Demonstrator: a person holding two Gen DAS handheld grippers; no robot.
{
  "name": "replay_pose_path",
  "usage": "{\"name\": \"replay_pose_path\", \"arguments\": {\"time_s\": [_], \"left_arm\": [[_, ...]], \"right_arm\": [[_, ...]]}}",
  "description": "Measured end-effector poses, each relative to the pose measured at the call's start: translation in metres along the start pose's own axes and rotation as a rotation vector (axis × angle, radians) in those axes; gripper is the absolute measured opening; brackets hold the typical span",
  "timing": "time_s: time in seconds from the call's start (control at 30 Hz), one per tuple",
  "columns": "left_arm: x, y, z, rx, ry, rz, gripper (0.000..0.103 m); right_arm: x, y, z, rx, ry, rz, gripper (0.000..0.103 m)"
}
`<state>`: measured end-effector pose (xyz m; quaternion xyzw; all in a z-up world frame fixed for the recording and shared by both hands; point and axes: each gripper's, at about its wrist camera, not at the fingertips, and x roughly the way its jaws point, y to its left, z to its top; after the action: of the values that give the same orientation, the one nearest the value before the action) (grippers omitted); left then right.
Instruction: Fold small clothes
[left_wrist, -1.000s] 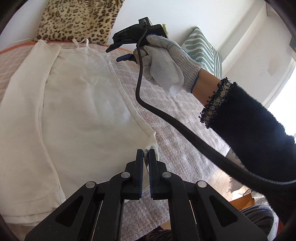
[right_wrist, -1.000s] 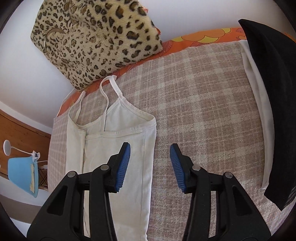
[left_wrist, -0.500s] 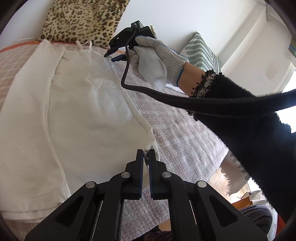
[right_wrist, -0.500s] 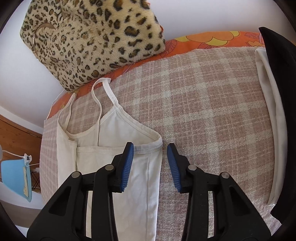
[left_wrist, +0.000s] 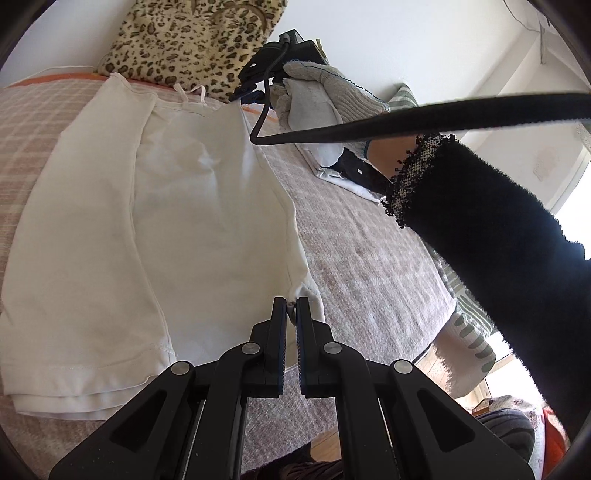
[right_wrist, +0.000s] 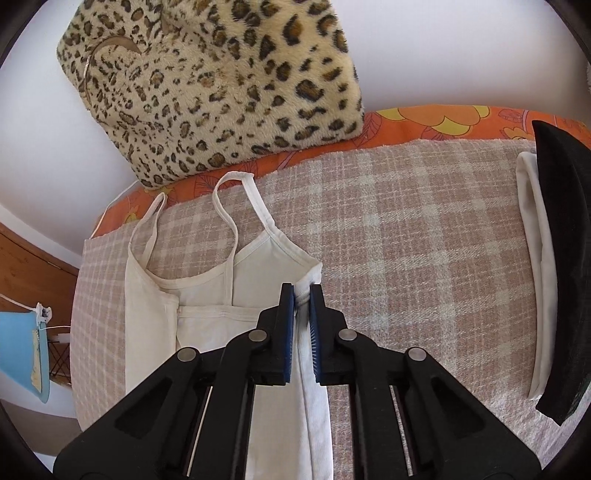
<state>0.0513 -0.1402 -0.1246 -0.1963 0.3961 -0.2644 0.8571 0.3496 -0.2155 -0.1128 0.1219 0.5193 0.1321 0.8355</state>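
Fingers have just closed, apparently pinching camisole corner.

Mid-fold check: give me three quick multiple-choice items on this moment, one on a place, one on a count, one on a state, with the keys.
1. Where on the white camisole does the right tool grip?
A. a strap loop
B. the top corner beside the straps
C. the middle of the body

2. How many strap loops lie on the checked blanket?
A. one
B. two
C. four

3. How is the left tool?
A. wide open above the cloth
B. shut on nothing
C. shut on the camisole's bottom corner

Answers: 1 B, its pads pinch the top corner edge beside the straps. 2 B, two loops reach toward the leopard pillow. 3 C, white fabric sits between its closed pads.
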Motion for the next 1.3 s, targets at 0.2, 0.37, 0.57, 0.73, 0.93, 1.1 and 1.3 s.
{"name": "replay_pose_path", "arguments": {"time_s": [0.2,0.37,0.57,0.73,0.93,1.1,1.3], "left_arm": [[-0.014,0.011,-0.004,-0.044,-0.028,0.009,0.004],[-0.024,0.023,-0.007,-0.082,-0.042,0.022,0.004],[-0.039,0.038,-0.013,-0.114,-0.073,0.057,0.004],[-0.042,0.05,-0.02,-0.15,-0.069,0.071,0.004],[-0.045,0.054,-0.023,-0.143,-0.07,0.083,0.003],[-0.044,0.063,-0.011,-0.188,-0.044,0.073,0.017],[-0.038,0.051,-0.001,-0.144,-0.054,0.11,0.041]], "right_arm": [[-0.002,0.035,0.005,-0.038,-0.01,-0.026,0.009],[0.009,0.071,0.006,-0.089,0.002,-0.051,0.009],[0.031,0.106,0.003,-0.123,0.027,-0.072,0.009],[0.052,0.128,-0.002,-0.15,0.045,-0.094,0.009],[0.07,0.146,-0.009,-0.191,0.09,-0.101,0.009],[0.06,0.143,-0.012,-0.203,0.079,-0.082,0.009],[0.048,0.133,-0.01,-0.19,0.059,-0.089,0.009]]}}
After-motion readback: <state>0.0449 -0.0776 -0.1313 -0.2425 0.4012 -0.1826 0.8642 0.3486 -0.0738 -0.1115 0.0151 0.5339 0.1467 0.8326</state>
